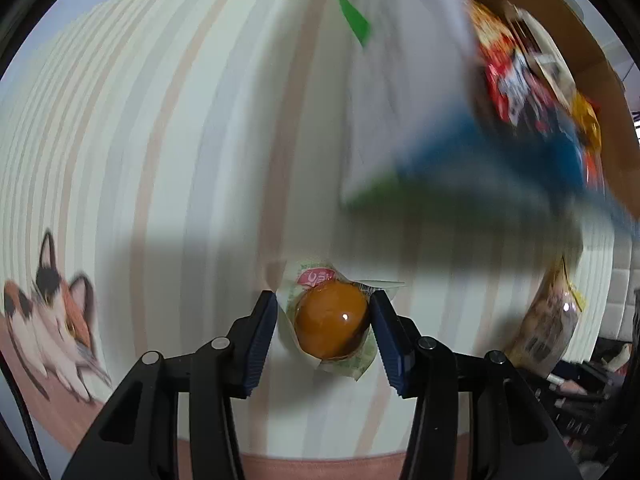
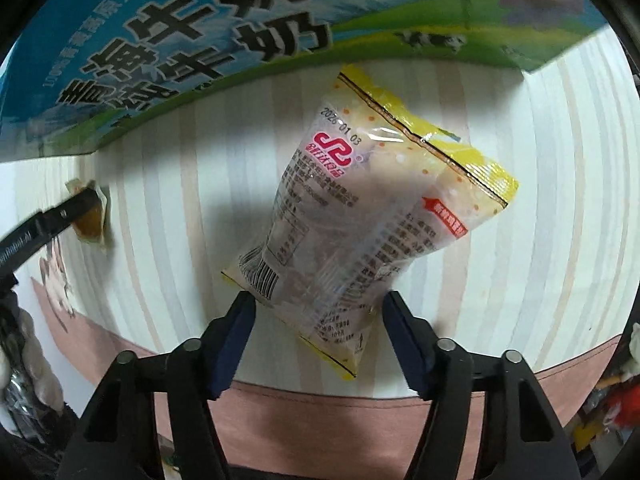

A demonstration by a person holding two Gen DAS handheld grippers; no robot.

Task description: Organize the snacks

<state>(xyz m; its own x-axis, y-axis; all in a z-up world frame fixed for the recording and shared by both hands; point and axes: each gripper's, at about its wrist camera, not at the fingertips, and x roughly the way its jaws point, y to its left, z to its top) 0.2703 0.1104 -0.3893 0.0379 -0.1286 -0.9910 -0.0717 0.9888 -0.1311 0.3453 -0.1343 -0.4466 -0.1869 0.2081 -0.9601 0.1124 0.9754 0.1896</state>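
- While looking down on the pale striped tablecloth (image 1: 160,160), found the small round amber-brown snack in clear film wrapper (image 1: 330,328) lying there between the blue pads of the left gripper (image 1: 324,320).
- Saw one pad against the snack's rounded side and the other at the wrapper's loose edge; could not tell whether the claw truly clamped it or merely framed it.
- Found the puffy translucent pouch with yellow trim and a barcode (image 2: 360,208) lying slantwise on the same cloth, lower end between the pads of the right gripper (image 2: 316,320).
- Read that claw as apart: one pad touching the barcode corner, the other just clear of the film.
- Noted the blue-and-green printed milk box (image 2: 180,40) close behind the pouch.
- Judged the round snack likely to squirt out or roll if squeezed off-centre, owing to its smooth curve and slippery film.
- Feared a grip on loose wrapper alone, leaving the snack to swing and drop on lifting.
- Expected the pouch, caught only at its narrow end, to droop, twist or slip; judged hard pressure liable to crush the contents or burst the seal.
- Reckoned a raised pouch could snag the box's near edge.
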